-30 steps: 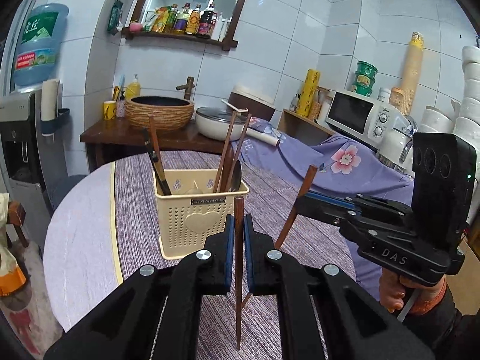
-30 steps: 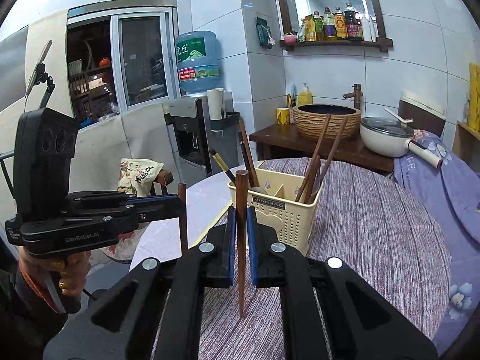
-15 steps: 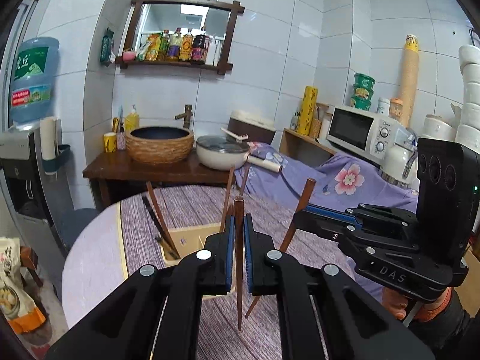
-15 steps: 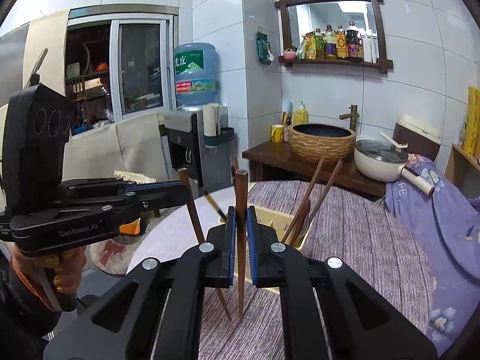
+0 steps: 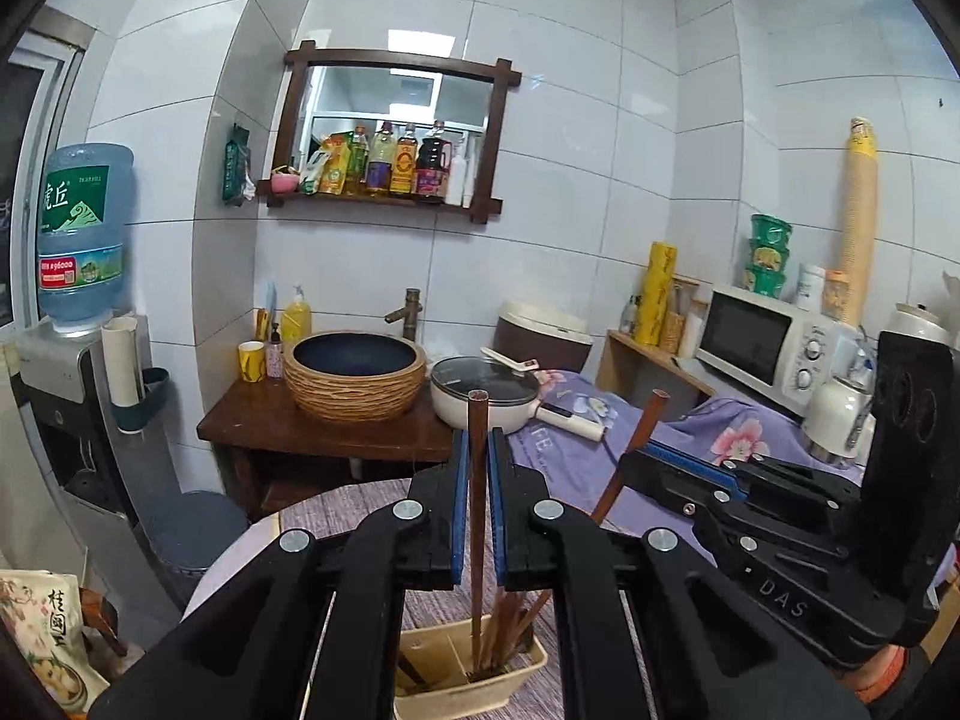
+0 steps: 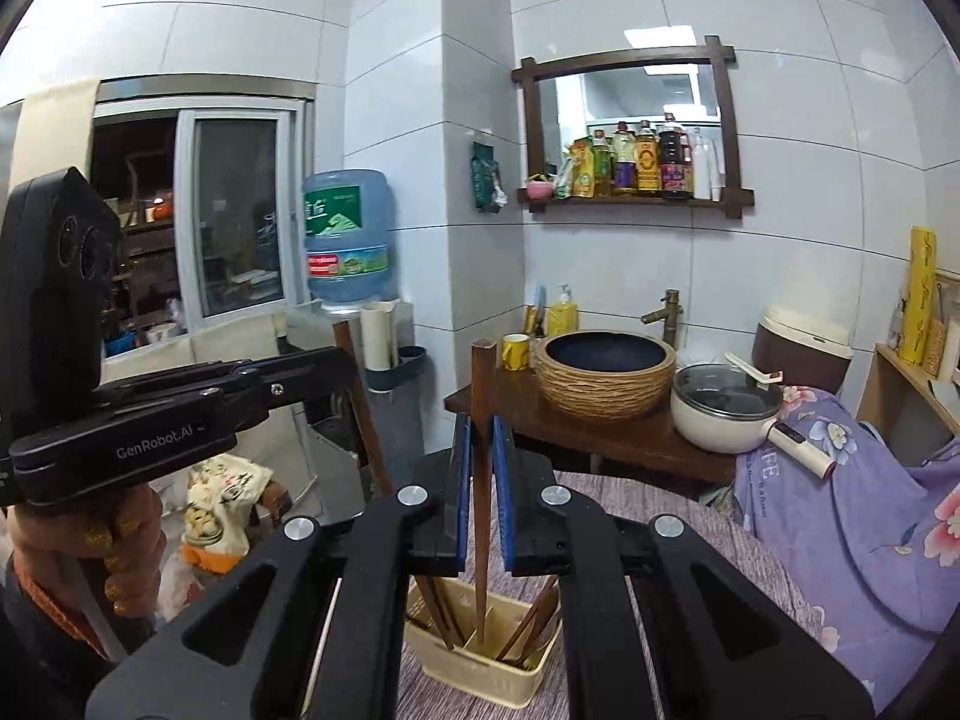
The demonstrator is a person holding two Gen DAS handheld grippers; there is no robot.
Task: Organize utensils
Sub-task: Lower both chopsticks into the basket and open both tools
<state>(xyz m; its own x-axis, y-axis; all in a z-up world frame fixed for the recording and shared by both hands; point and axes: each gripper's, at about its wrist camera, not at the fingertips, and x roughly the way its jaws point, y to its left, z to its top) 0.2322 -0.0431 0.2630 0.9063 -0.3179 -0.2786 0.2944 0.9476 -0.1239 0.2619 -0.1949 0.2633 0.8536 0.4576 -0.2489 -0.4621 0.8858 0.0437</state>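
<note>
My left gripper [image 5: 474, 450] is shut on a brown chopstick [image 5: 477, 516] held upright, its lower tip inside the cream utensil basket [image 5: 474, 687] below. My right gripper [image 6: 478, 444] is shut on another brown chopstick [image 6: 480, 510], also upright, its tip down in the same basket [image 6: 480, 669]. The basket holds several more chopsticks and stands on the purple striped tablecloth [image 6: 678, 528]. Each gripper shows in the other's view: the right one at the right of the left wrist view [image 5: 645, 468], the left one at the left of the right wrist view [image 6: 336, 366].
Behind the table a wooden stand [image 5: 312, 429] carries a woven basin [image 5: 354, 375] and a white pot [image 5: 486, 396]. A microwave [image 5: 762, 345] is at the right, a water dispenser [image 5: 78, 240] at the left. A purple floral cloth [image 6: 864, 480] drapes at the right.
Both grippers rose and moved over the basket with their chopsticks. The basket slid from the middle of each view to the bottom edge, and the chopstick tips now reach into it.
</note>
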